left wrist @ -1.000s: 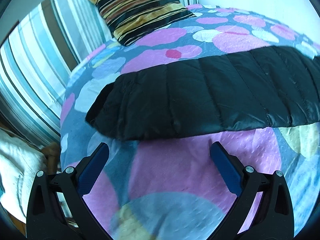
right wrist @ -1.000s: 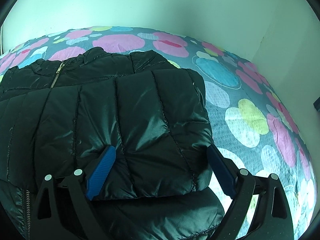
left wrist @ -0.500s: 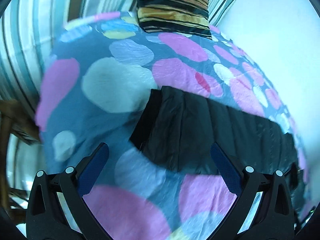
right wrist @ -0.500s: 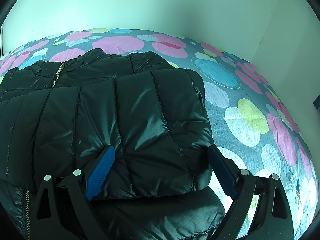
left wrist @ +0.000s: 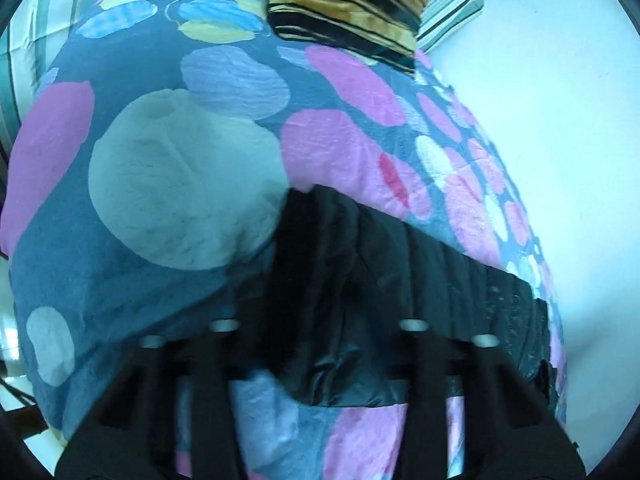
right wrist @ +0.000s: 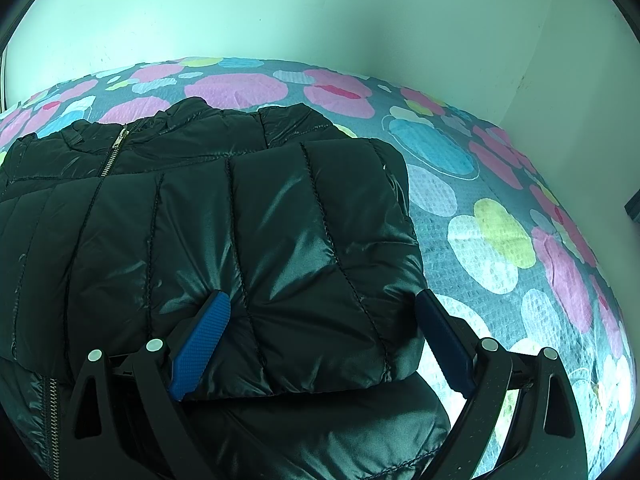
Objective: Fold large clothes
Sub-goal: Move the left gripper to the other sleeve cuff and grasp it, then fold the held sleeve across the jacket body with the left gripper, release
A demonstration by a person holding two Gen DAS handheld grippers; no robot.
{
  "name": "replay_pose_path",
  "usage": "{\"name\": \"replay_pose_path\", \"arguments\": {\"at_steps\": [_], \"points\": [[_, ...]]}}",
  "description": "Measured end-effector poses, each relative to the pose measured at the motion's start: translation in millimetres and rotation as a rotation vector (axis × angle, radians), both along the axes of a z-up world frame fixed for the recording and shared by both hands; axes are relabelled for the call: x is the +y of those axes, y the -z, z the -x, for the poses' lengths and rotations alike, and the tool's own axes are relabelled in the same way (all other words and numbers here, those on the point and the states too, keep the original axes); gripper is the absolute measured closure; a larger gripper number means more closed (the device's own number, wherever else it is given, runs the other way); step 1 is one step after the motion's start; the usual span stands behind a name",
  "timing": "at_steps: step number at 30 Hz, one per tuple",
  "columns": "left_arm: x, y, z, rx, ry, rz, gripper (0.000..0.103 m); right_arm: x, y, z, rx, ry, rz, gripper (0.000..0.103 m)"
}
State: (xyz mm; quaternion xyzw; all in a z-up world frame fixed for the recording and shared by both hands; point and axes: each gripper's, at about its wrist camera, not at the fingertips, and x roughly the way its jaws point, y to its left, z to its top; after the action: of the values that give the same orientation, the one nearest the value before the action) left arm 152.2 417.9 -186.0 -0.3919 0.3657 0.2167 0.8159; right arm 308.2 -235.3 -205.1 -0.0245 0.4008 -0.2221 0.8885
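Note:
A black quilted puffer jacket (right wrist: 240, 220) lies on a bed with a flower-patterned bedspread (right wrist: 492, 232). One padded part is folded across the jacket's front. My right gripper (right wrist: 322, 298) is open, with its blue pads on either side of the lower edge of that fold. In the left wrist view the end of the black jacket sleeve (left wrist: 400, 272) stretches across the bedspread (left wrist: 160, 184). My left gripper (left wrist: 320, 320) is over the sleeve end and its jaws are closing. Black fabric is bunched between the fingers, and the pads are lost in the dark cloth.
A yellow and black striped pillow (left wrist: 352, 0) sits at the head of the bed. White wall (left wrist: 560, 120) runs along the far side, and the same wall (right wrist: 320, 8) closes the corner beyond the jacket. Striped fabric (left wrist: 24, 40) hangs past the bed's left edge.
The left gripper swung and rolled toward the sleeve's end, came down onto it, and its jaws went from wide open to nearly together on the fabric. The right gripper did not move.

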Motion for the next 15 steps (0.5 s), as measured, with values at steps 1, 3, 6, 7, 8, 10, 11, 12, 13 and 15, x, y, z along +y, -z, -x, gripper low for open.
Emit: {"name": "replay_pose_path", "arguments": {"at_steps": [1,3,6,7,8,10,11,12,13,15], "points": [[0,-2,-1,-0.011,0.005,-0.002,0.086,0,0,0,0.0,0.0,0.0,0.011],[-1,-7,-3,0.0,-0.003,-0.027,0.091,0,0,0,0.0,0.0,0.001,0.011],[-11,-28,-6,-0.003,0.0,-0.099,0.092,0,-1,0,-0.001,0.0,0.0,0.011],[-18,-39,-9,-0.008,0.008,-0.141,0.092,0,-1,0,-0.001,0.0,0.0,0.011],[-26,-50,-13,-0.009,0.02,-0.184,0.092,0,-1,0,-0.001,0.0,0.001,0.011],[-44,-70,-21,-0.014,0.047,-0.255,0.092,0,-1,1,-0.001,0.0,0.001,0.011],[-53,-79,-25,-0.014,0.062,-0.287,0.092,0,-1,1,-0.001,0.0,0.0,0.011],[-65,-90,-30,-0.017,0.082,-0.322,0.092,0,-1,1,-0.001,0.0,0.0,0.011],[-79,-100,-35,-0.021,0.105,-0.359,0.092,-1,-1,1,-0.002,0.0,-0.001,0.011],[-105,-116,-46,-0.026,0.149,-0.423,0.092,-1,-1,1,-0.004,0.001,-0.003,0.011]]}}
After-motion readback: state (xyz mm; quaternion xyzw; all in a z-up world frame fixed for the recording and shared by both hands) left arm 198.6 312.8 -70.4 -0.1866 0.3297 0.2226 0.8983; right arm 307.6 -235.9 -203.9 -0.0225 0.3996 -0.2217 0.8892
